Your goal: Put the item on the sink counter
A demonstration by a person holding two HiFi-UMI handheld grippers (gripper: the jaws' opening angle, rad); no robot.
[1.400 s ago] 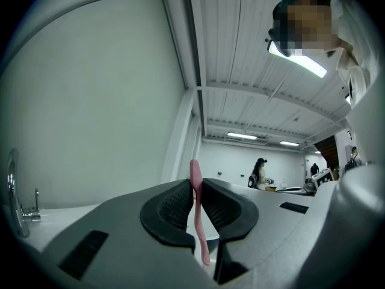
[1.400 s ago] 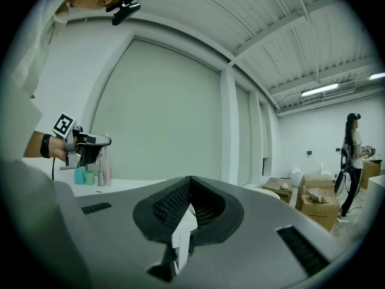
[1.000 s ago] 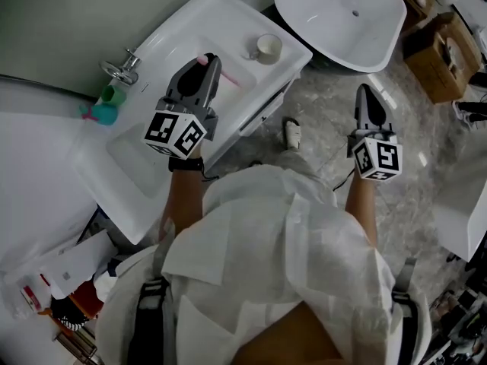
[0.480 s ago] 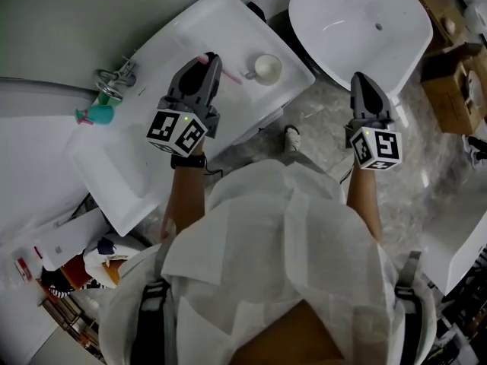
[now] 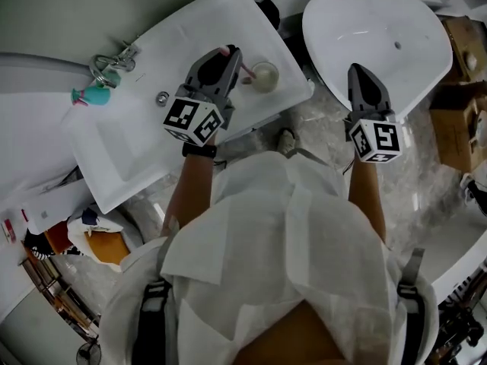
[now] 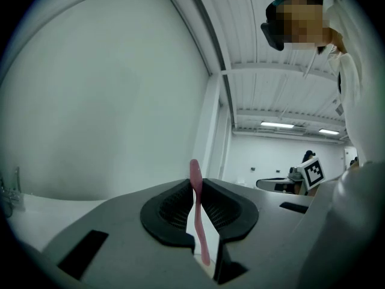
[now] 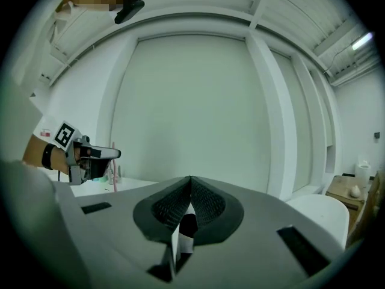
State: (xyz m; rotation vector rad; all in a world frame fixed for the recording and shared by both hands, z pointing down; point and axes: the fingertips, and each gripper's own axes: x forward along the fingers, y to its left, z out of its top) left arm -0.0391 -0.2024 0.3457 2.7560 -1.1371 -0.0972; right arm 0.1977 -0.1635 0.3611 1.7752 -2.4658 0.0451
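— While you were off the feed, what moved?

— From the left: the chrome tap (image 5: 106, 61) and the glossy white sink counter (image 5: 190, 36) sit as before. My left gripper (image 5: 228, 58) has drifted right along the counter and now hangs just beside the small round cup (image 5: 264, 76); a second ago it was well short of it. Its ribbed black pads pinch a thin, smooth pink stick (image 6: 197, 212), slightly curved and rounded at the top.

— So it isn't down yet?

— No, it's held above the counter; I judge the set-down is close. Further right, the big oval basin (image 5: 380, 29) looks hard and shiny. My right gripper (image 5: 359, 73) hovers at its near side, jaws pressed together on nothing.
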